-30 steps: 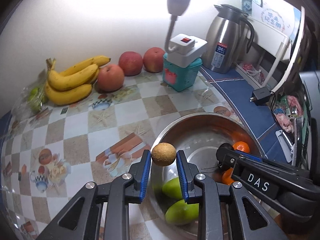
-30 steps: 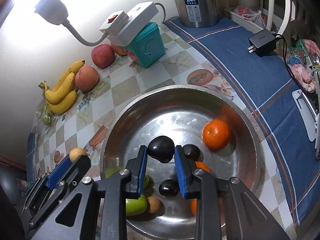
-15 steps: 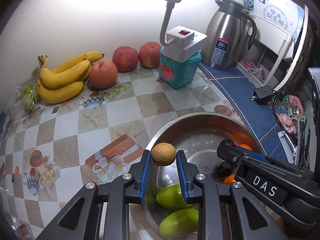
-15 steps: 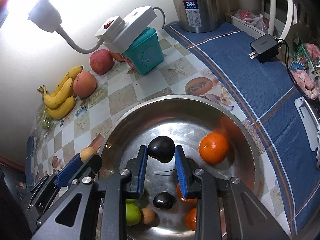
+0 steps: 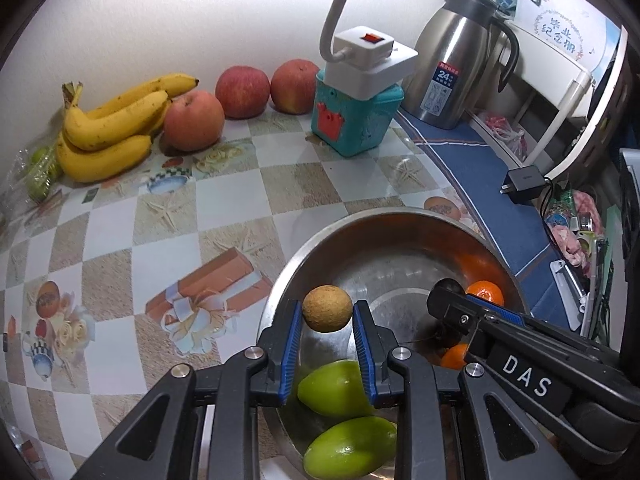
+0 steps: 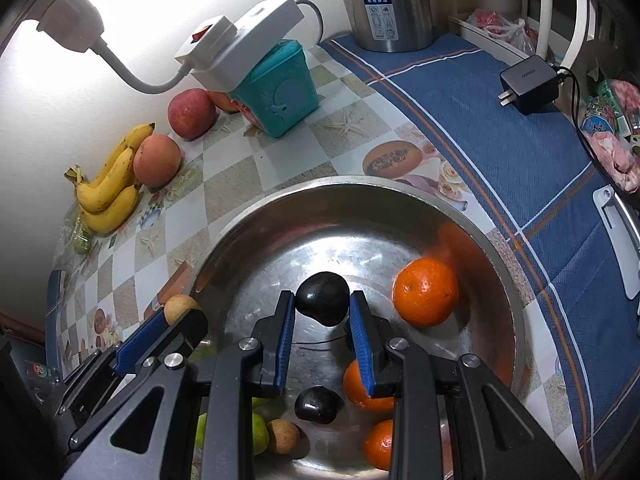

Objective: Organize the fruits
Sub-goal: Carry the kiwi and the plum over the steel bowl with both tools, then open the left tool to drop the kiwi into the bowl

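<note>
From the left wrist camera, I saw my left gripper (image 5: 327,316) clamped on a small round tan fruit (image 5: 327,308), its blue pads pressing either side. I held it above the near-left rim of the steel bowl (image 5: 320,240). Below it, two green fruits (image 5: 340,388) lay in the bowl against the near wall. The right gripper (image 5: 448,292) reached in from the right, its side marked DAS, with something dark at its tip and a small orange (image 5: 486,292) just behind it; from this angle I could not tell how its fingers stood. Against the wall at the far side of the checked tablecloth (image 5: 120,240) sat a bunch of bananas (image 5: 112,132) touching an apple (image 5: 194,120), with two more apples to its right, then a teal box (image 5: 352,120) carrying a white power strip (image 5: 372,60), and a steel thermos (image 5: 460,68) on blue cloth.

From the right wrist camera, I saw my right gripper (image 6: 323,308) closed on a dark, glossy fruit (image 6: 323,298), held over the middle of the bowl (image 6: 280,216). A large orange (image 6: 425,292) rested by the bowl's right wall. Near the bottom edge lay another dark fruit (image 6: 318,404), two more oranges (image 6: 360,390), a second tan fruit (image 6: 282,436) and the green ones. The left gripper (image 6: 176,314) showed at lower left, holding its tan fruit (image 6: 180,308) at the bowl's left rim. A black charger (image 6: 528,84) lay on the blue cloth (image 6: 500,152).
</note>
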Available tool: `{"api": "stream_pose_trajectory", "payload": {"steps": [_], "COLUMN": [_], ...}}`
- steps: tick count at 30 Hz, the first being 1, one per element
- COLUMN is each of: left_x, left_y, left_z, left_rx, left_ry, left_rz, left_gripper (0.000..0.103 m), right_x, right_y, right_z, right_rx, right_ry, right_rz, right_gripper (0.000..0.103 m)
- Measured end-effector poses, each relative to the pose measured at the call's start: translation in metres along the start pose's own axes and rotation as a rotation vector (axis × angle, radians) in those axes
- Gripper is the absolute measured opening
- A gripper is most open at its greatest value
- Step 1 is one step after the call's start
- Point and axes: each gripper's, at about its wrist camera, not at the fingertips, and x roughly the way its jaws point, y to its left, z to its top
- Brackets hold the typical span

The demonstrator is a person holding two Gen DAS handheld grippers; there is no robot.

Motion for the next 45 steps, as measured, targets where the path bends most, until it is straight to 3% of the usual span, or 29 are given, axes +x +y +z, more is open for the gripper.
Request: {"api": "stream_pose_trajectory", "payload": {"steps": [24, 45], "left_x": [0.026, 0.010], "left_y": [0.005, 0.012], "left_z": [-0.008, -0.001], "left_rx": [-0.024, -0.033], "left_ry": [0.086, 0.114], "left_rz": [-0.007, -0.005], "left_gripper": [0.029, 0.036], "right_x": [0.010, 0.008], "right_y": [-0.002, 0.000], "right_z": [-0.002, 0.000], "right_rx": [-0.001, -0.016], "right_ry": [0.029, 0.015], "right_rz": [-0.006, 0.007], "right_gripper": [0.030, 0.030]}}
